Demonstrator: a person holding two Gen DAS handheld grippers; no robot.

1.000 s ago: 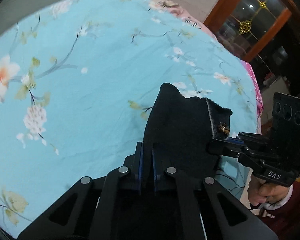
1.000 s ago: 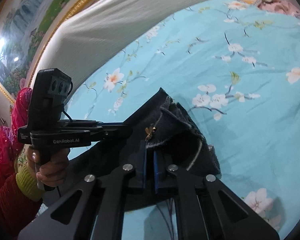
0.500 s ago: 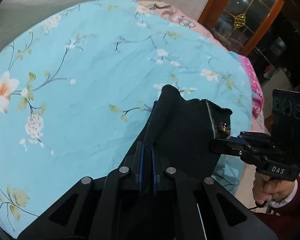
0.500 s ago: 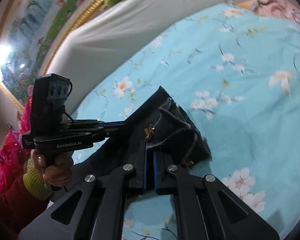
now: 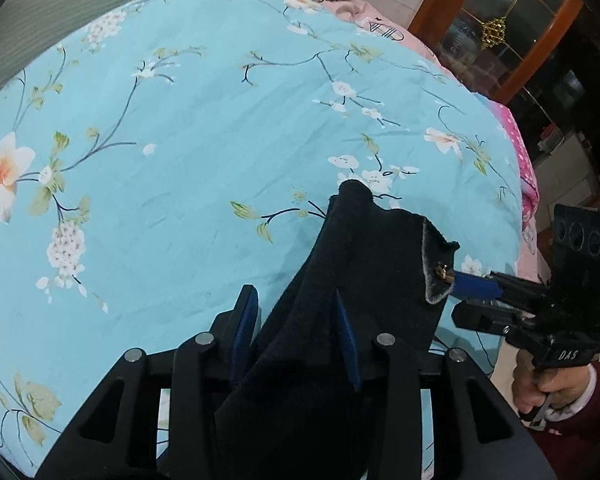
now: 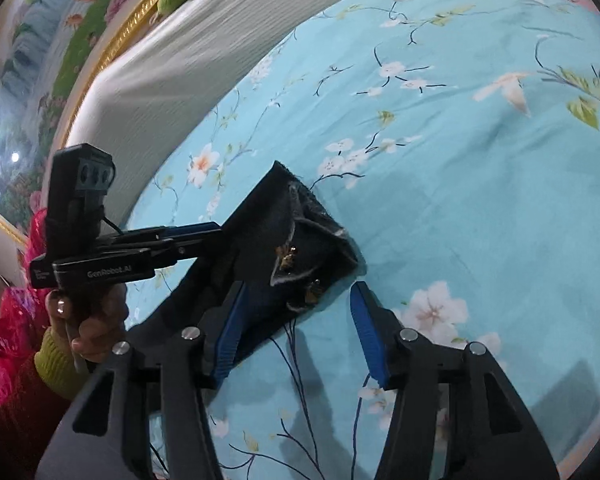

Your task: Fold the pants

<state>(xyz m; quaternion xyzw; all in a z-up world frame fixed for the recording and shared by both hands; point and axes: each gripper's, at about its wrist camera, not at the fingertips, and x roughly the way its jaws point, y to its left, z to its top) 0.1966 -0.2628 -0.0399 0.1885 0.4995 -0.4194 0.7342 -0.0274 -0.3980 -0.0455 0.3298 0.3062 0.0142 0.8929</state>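
The dark pants (image 5: 364,264) lie on the blue floral bedsheet (image 5: 204,160), waistband end toward the bed's middle. My left gripper (image 5: 296,332) is open; the cloth lies loose between its blue pads. In the right wrist view the pants (image 6: 296,232) show a gold button at the waistband corner. My right gripper (image 6: 296,328) is open, its left pad over the cloth's edge, its right pad over bare sheet. Each view shows the other gripper: the right one (image 5: 476,286) at the waistband corner, the left one (image 6: 196,236) at the cloth's left side.
A grey-white quilt (image 6: 188,48) lies along the bed's far side below a gold-framed landscape painting (image 6: 40,40). Pink bedding (image 5: 524,168) hangs at the bed's right edge. A wood-framed glass door (image 5: 500,36) stands beyond it.
Both grippers were shut on the waistband and holding it up. Now both have opened and the pants have dropped onto the sheet.
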